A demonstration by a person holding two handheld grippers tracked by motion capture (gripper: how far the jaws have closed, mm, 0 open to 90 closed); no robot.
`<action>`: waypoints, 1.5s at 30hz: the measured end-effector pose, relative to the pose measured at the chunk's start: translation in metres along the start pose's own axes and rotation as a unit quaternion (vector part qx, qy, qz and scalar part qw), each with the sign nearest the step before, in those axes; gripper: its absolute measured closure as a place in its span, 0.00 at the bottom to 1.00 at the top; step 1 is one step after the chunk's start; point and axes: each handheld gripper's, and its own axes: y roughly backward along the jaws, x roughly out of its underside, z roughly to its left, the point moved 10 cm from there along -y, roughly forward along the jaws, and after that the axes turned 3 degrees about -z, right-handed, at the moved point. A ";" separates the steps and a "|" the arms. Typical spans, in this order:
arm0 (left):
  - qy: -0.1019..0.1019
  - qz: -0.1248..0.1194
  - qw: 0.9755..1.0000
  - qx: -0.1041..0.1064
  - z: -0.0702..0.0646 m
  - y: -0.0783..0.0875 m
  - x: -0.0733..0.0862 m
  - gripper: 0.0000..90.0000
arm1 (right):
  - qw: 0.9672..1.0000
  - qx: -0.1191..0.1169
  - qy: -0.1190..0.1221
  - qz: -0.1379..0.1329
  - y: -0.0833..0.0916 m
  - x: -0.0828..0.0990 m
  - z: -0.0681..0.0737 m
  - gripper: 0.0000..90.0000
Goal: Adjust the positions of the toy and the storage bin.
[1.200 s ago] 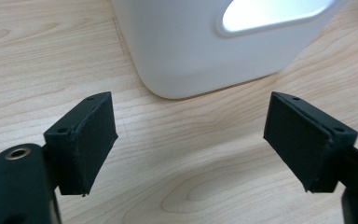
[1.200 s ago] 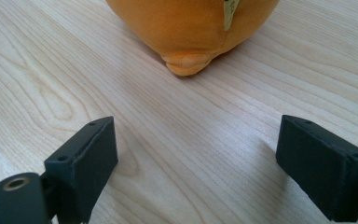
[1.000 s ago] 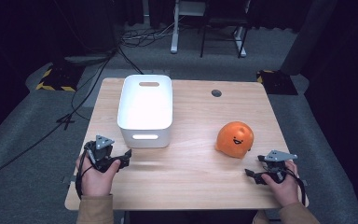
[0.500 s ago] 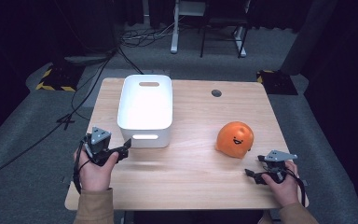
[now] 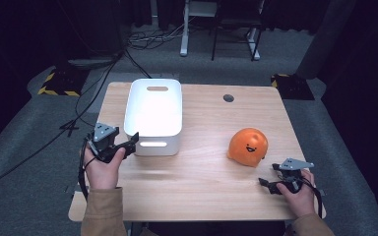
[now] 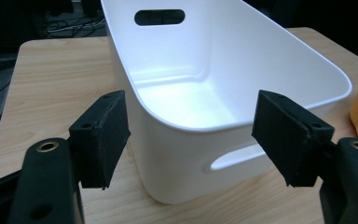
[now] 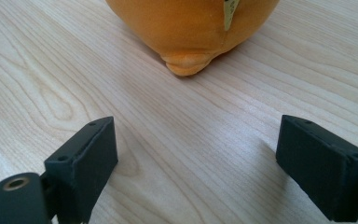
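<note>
White bin (image 5: 153, 115) before left gripper (image 5: 128, 142); orange plush (image 5: 247, 146) well apart.

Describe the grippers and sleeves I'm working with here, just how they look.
Both are black two-jaw tools. The left gripper and right gripper each carry a grey three-cornered plate on top and trail a black cable down the wrist. Up close, the jaws end in blocky black pads with small screw holes and brass-coloured rivets on the arms. The person wears tan sleeves.
</note>
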 end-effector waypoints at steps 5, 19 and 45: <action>0.013 -0.003 1.000 0.006 0.005 -0.008 -0.005 0.36 | 1.000 0.000 0.000 0.001 0.000 0.000 0.000 0.14; 0.030 0.009 0.999 -0.005 0.022 -0.037 0.002 0.37 | 1.000 0.000 0.000 0.000 0.000 0.000 0.000 0.14; 0.002 0.013 1.000 0.026 -0.009 -0.035 0.012 0.47 | 1.000 0.000 -0.002 0.000 0.000 0.000 0.000 0.14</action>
